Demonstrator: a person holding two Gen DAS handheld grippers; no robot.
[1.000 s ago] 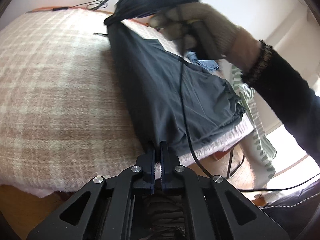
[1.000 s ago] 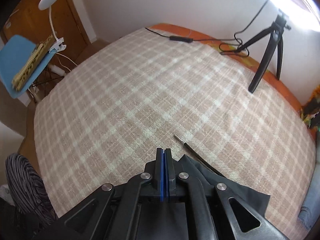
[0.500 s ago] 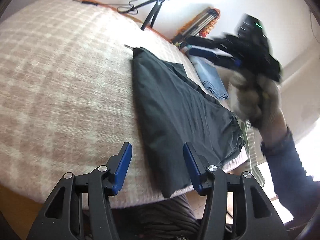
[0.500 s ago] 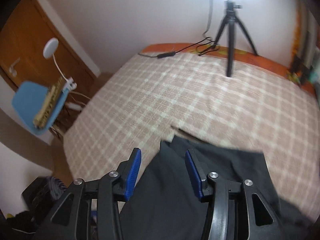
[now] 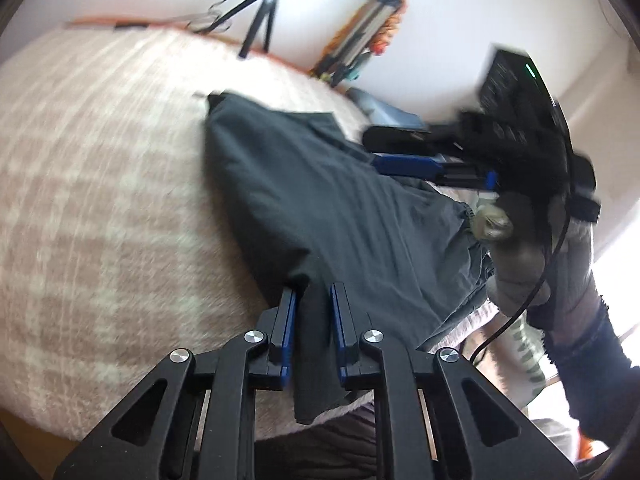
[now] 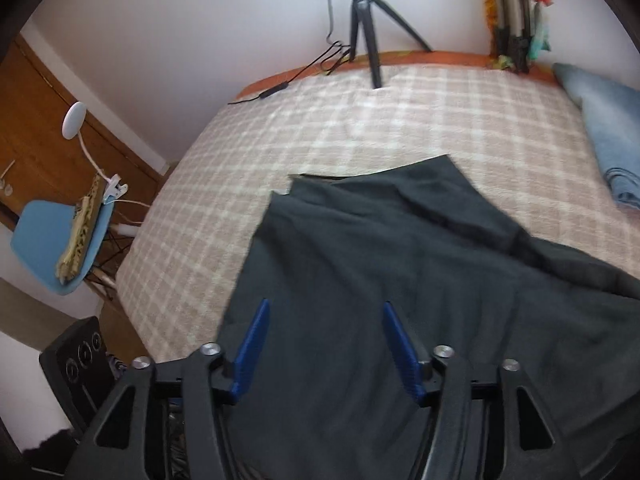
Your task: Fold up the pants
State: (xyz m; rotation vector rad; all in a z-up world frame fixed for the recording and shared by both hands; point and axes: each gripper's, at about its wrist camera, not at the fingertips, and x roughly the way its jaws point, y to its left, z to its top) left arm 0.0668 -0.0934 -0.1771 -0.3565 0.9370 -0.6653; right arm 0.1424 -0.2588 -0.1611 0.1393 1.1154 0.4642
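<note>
Dark grey pants [image 5: 320, 200] lie folded lengthwise on the plaid bed cover [image 5: 100, 200], from mid-bed to the near edge. My left gripper [image 5: 313, 296] straddles the pants' near corner with its jaws partly closed and a gap still between them. The right gripper [image 5: 400, 160], held in a gloved hand, hovers over the pants' right side in the left wrist view. In the right wrist view the right gripper [image 6: 326, 312] is open and empty above the pants [image 6: 380, 280].
A tripod with a ring light [image 6: 366, 20] stands at the bed's far edge beside a cable [image 6: 280, 88]. Folded blue jeans [image 6: 608, 128] lie at the right. A blue chair [image 6: 56, 248] and a clip lamp [image 6: 76, 120] stand left of the bed.
Both grippers let go of the pants and opened after laying them down. The left gripper has since moved onto the near corner with its jaws narrowing. The right gripper pulled back above the cloth.
</note>
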